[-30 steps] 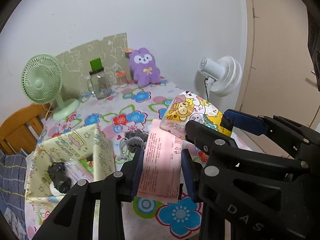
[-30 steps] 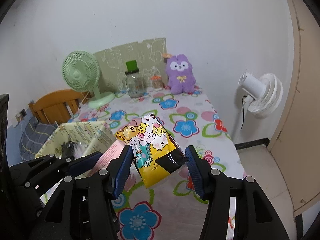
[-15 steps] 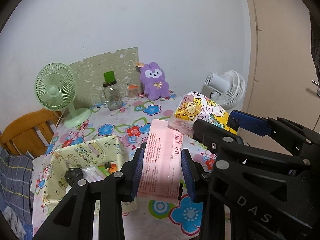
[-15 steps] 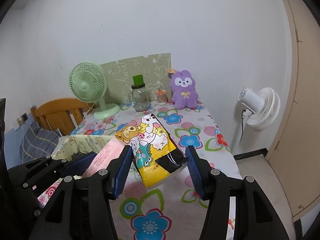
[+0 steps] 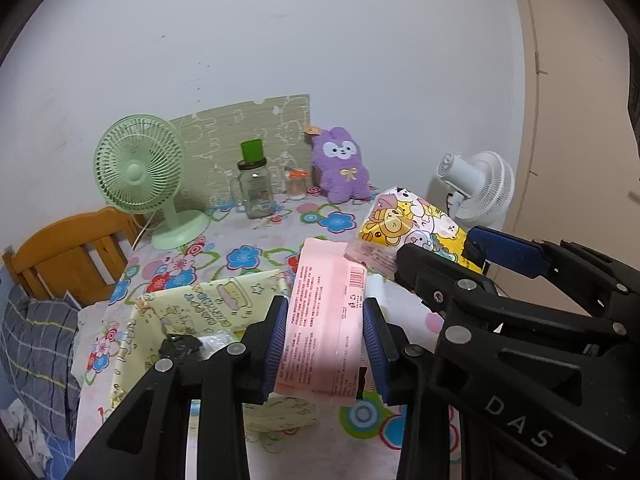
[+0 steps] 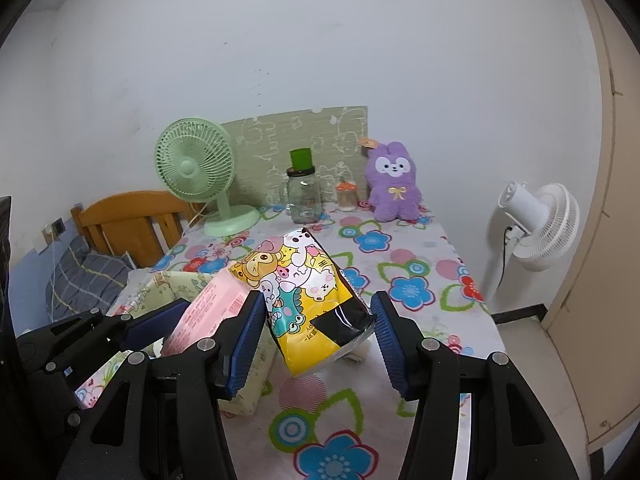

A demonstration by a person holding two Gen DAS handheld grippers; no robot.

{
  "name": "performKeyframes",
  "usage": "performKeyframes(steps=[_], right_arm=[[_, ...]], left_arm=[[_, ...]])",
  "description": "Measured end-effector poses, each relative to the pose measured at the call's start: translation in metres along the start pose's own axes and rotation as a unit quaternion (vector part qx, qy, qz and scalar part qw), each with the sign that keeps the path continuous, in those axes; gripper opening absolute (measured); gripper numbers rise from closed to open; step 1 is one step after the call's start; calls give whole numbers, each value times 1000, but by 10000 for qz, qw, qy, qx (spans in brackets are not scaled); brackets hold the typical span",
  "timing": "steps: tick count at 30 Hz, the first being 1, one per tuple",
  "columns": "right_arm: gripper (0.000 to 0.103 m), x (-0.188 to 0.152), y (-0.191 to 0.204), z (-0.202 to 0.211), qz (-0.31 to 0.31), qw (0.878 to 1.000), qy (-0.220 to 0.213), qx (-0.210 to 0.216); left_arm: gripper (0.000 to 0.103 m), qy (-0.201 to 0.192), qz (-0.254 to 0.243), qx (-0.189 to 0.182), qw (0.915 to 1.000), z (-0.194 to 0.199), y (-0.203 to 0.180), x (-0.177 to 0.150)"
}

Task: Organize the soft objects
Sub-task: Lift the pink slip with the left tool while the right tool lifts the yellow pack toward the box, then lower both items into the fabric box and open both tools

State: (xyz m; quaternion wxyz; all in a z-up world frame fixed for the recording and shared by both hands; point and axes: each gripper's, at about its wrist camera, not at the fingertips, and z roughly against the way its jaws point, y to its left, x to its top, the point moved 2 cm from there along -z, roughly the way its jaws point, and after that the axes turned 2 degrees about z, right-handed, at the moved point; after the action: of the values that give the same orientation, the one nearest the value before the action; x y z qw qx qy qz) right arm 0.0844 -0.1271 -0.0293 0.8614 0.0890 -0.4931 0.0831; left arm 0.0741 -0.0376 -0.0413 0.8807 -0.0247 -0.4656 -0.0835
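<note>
— What's nearest?
— The left gripper (image 5: 325, 346) clamps a pink pack (image 5: 324, 320), long axis pointing away, above the yellow fabric bin (image 5: 208, 304).
— And the other?
— The right gripper (image 6: 320, 336) squeezes a cartoon-printed pack (image 6: 308, 300), its length tilted up toward the purple plush (image 6: 394, 182) at the table's (image 6: 412, 248) far edge.

Fabric bin (image 5: 208, 300) contents perhaps dark, largely hidden.

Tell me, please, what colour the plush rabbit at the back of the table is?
The plush rabbit is purple with a white face; the right wrist view shows it best.
</note>
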Motion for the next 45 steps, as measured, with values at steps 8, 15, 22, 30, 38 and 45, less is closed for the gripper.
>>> performKeyframes(steps=[8, 15, 22, 30, 38, 45], right_arm=[[58, 3, 24, -18, 74, 9998, 84, 191], [58, 4, 40, -35, 168, 9992, 190, 304], [58, 2, 60, -54, 299, 9982, 306, 423], [58, -1, 79, -82, 372, 9965, 499, 562], [58, -3, 99, -107, 487, 9940, 693, 693], [58, -8, 110, -126, 554, 9915, 883, 783]], left_arm=[[38, -1, 99, 205, 9997, -6, 25, -2], [38, 70, 200, 316, 9993, -15, 44, -4], [38, 187, 311, 445, 9983, -27, 65, -9], [38, 364, 474, 583, 9965, -43, 89, -17], [38, 522, 643, 740, 9938, -60, 112, -25], [38, 707, 771, 871, 9907, -72, 127, -35]])
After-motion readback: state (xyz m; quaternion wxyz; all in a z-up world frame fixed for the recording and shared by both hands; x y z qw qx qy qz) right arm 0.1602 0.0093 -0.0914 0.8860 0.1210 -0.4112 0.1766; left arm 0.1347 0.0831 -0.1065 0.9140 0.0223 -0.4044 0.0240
